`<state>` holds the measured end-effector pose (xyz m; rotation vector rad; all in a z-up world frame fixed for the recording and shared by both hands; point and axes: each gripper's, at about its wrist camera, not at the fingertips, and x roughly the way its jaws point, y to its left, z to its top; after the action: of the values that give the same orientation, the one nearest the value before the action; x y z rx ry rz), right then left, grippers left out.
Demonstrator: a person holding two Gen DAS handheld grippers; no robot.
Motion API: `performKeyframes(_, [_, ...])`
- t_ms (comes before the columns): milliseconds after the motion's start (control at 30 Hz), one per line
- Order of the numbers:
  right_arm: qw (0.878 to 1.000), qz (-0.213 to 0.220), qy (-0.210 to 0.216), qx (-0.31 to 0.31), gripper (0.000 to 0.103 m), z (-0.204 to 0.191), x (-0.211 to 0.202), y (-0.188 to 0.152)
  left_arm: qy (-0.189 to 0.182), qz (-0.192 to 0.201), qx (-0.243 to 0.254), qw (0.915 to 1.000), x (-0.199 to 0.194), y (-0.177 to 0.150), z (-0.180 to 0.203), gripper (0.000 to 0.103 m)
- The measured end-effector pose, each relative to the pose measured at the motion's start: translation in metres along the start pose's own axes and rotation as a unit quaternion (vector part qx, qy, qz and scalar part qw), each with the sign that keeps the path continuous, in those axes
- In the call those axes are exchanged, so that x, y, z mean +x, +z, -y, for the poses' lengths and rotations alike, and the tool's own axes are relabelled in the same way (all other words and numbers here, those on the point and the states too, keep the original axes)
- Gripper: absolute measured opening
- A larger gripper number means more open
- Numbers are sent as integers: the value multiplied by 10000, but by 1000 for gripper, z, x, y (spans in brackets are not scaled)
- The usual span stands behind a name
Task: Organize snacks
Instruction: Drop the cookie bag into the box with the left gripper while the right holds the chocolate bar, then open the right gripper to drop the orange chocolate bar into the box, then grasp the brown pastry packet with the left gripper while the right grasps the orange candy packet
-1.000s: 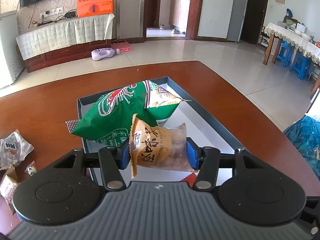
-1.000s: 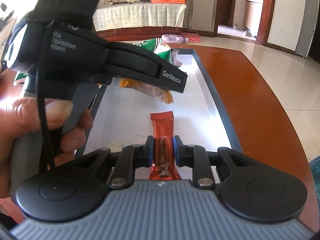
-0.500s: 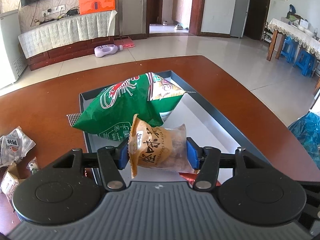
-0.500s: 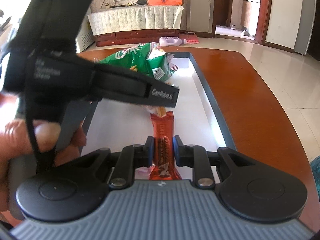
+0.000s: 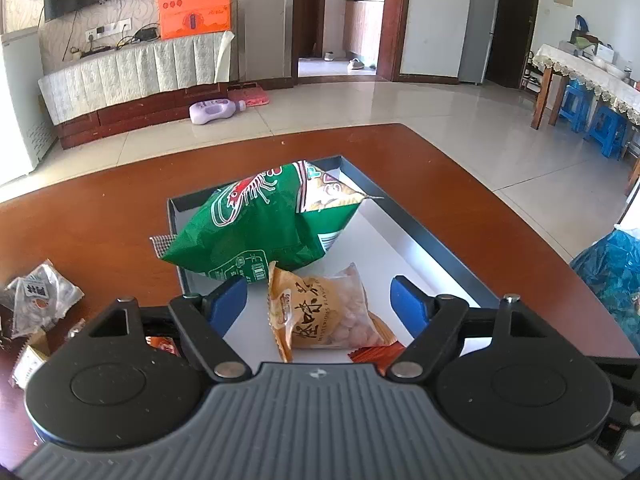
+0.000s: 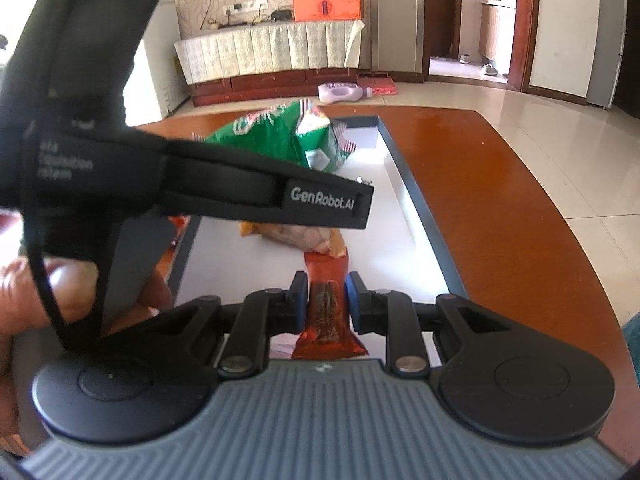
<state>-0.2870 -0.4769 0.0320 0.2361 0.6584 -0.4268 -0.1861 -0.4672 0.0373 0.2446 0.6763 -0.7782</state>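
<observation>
A dark-rimmed white tray (image 5: 420, 232) lies on the brown table. At its far end rests a green snack bag (image 5: 260, 220). My left gripper (image 5: 318, 300) is open and its jaws are still opening. A tan peanut packet (image 5: 324, 312) lies loose on the tray between the blue pads, touching neither. My right gripper (image 6: 327, 300) is at the tray's (image 6: 416, 216) near end, and its jaws are opening. Its pads still touch the orange-red snack bar (image 6: 326, 308) on both sides. The bar's far tip lies under the tan packet (image 6: 304, 236). The green bag (image 6: 280, 136) lies beyond.
The left gripper's black body (image 6: 260, 196) and the hand (image 6: 24, 292) holding it fill the left of the right wrist view. Loose snack packets (image 5: 40, 296) lie on the table left of the tray. A blue plastic bag (image 5: 612, 280) sits past the table's right edge.
My left gripper has opened wide and let go of the tan packet, which now lies on the tray. My right gripper's pads have eased slightly apart around the bar.
</observation>
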Motion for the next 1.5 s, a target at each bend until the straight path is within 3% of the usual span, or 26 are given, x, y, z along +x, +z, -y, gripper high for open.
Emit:
performKeyframes(67, [9999, 109, 49, 44, 44, -1, -7, -1, -25, 30, 16, 10000, -6, -1, -3, 86])
performKeyframes(167, [9996, 272, 63, 90, 52, -5, -18, -1, -45, 101, 36, 9999, -19, -3, -8, 87])
performKeyframes(433, [9985, 511, 194, 44, 52, -31, -34, 1, -84, 622, -95, 9980, -94, -10, -54, 87])
performKeyframes(600, [9955, 792, 512, -93, 52, -60, -35, 7, 389, 944, 73, 9947, -144, -23, -107, 87])
performKeyframes(700, [9930, 749, 822, -385, 52, -87, -27, 11, 655, 888, 135, 9938, -159, -40, -145, 87])
performKeyframes(800, [9903, 472, 1165, -584, 51, -112, -9, 12, 755, 650, 150, 9949, -158, -58, -175, 87])
performKeyframes(967, [9906, 98, 1030, -901, 51, -132, 20, 13, 508, 272, 39, 9983, -134, -77, -206, 87])
performKeyframes(1200, [9942, -300, 761, -698, 52, -122, 46, 17, 259, 133, 102, 9995, -95, -75, -210, 87])
performKeyframes(1367, [9930, -366, 566, -972, 52, -129, 55, 14, 156, -44, 19, 9999, -69, -72, -207, 86])
performKeyframes(1400, [9927, -385, 543, -1009, 52, -131, 57, 15, 106, -66, -66, 9999, -66, -75, -211, 82])
performKeyframes(1433, [9926, -401, 534, -1018, 52, -132, 59, 15, 80, -136, -128, 9998, -62, -76, -213, 67])
performKeyframes(1500, [9930, -388, 517, -984, 52, -133, 61, 16, 216, -73, -2, 9997, -61, -77, -215, 58])
